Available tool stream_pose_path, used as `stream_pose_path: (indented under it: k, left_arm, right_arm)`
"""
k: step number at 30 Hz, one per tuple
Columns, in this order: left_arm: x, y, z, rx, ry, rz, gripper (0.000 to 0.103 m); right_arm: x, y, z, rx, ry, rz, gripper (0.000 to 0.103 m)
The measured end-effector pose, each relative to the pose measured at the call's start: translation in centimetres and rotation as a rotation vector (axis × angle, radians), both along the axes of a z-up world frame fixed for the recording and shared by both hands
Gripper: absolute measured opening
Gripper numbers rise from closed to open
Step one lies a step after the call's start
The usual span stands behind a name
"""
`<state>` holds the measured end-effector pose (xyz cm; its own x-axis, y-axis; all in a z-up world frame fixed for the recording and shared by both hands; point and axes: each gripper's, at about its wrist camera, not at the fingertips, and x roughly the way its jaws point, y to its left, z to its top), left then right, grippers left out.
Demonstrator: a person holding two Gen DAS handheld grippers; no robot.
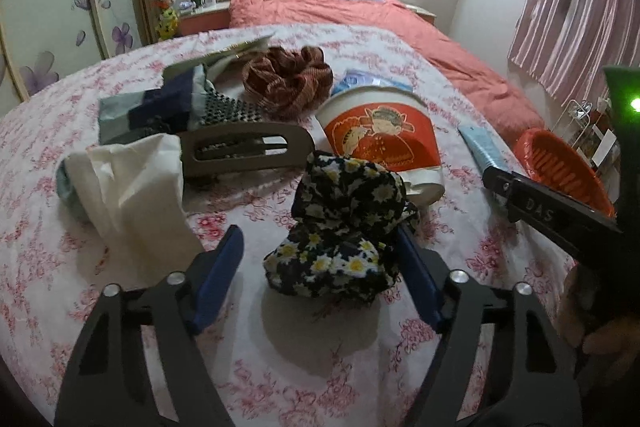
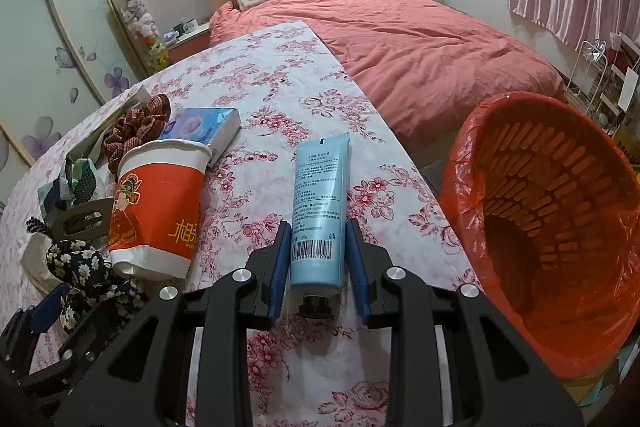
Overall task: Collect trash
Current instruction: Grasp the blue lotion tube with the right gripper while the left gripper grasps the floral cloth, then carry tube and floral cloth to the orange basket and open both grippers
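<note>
Left gripper (image 1: 320,267): jaws spread around the daisy-print cloth bundle (image 1: 344,227), one pad touching, the other clear, nothing gripped yet. Centre it before you close.

Paper cup (image 2: 160,203) lies on its side mid-table; keep your elbows off it.

Right gripper (image 2: 318,263): clamped on the blue tube (image 2: 320,203) near its cap end. Lift straight, then swing to the orange bin (image 2: 560,227) just off the table edge.

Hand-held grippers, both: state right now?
Left hand-held gripper: open, jaws straddling the daisy-print cloth, no firm grip yet.
Right hand-held gripper: shut on the blue tube, near its cap end.
</note>
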<state>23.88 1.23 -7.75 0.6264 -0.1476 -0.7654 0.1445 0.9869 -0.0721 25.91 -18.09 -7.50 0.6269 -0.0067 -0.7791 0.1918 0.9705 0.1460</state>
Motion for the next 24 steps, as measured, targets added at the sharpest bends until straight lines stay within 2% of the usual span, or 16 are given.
stream_pose_path:
  k: [7,9,11,15,24]
  left_arm:
    - [0.7,-1.2,-1.0,0.017,0.022,-0.035,0.054]
    - [0.9,-1.4,-0.9,0.013,0.021,-0.049,0.035]
    - [0.8,-1.2,-0.6,-0.018,0.021,-0.068,0.027]
    - [0.2,-0.7,0.2,-0.029,-0.01,-0.067,0.023]
    - [-1.4,0.5,2.9,-0.061,-0.061,-0.042,0.023]
  right_arm:
    - [-0.1,0.4,-0.1,-0.021,0.002,0.004,0.029]
    - [-0.1,0.4,-0.1,-0.018,0.001,0.008,0.028]
    - [-0.5,0.3,-0.1,-0.005,0.001,0.016,0.028]
    - [-1.3,0.1,0.2,0.014,-0.012,0.021,0.028]
    - [-3.5,0.0,2.5,0.041,-0.077,0.026,0.028]
